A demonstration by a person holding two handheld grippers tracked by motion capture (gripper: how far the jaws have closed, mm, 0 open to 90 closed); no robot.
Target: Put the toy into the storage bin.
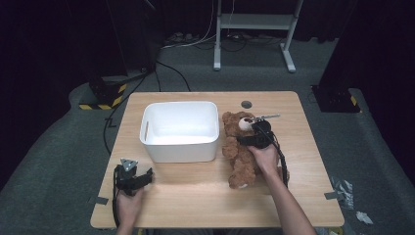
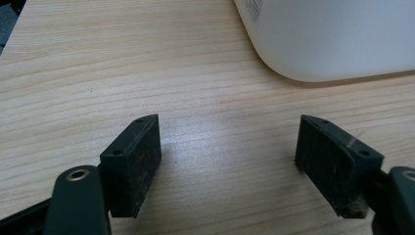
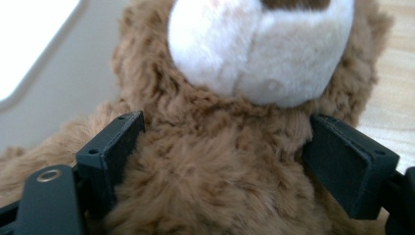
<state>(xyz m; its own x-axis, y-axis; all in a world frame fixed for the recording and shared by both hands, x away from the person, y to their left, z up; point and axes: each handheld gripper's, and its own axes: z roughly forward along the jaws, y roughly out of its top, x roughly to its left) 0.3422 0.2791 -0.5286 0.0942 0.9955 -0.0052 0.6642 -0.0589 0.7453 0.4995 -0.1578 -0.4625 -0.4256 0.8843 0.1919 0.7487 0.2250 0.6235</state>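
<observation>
High view: a brown teddy bear point(image 1: 241, 149) lay on its back on the wooden table point(image 1: 195, 196), just right of a white bin point(image 1: 179, 130), its side close against the bin's right wall. The right gripper point(image 1: 258, 133) sat over the bear's neck and chest; the left gripper point(image 1: 133, 177) rested near the table's front-left part, apart from the bin. A dark round grommet point(image 1: 246, 104) marked the table's far edge. Bare wood lay open in front of the bin and to the bear's right.

Right gripper view: the jaws of the right gripper point(image 3: 222, 161) stood wide, one on each side of the bear's point(image 3: 220, 186) neck below the white muzzle point(image 3: 259, 49). Fur lay against both pads; whether they pressed could not be told. The bin's wall point(image 3: 58, 98) appeared at upper left.

Left gripper view: the left gripper point(image 2: 227, 156) was wide open with nothing between its pads, only bare table point(image 2: 122, 58). The bin's rounded corner point(image 2: 333, 44) stood ahead at upper right, bearing a small printed label point(image 2: 254, 9) too blurred to read.
</observation>
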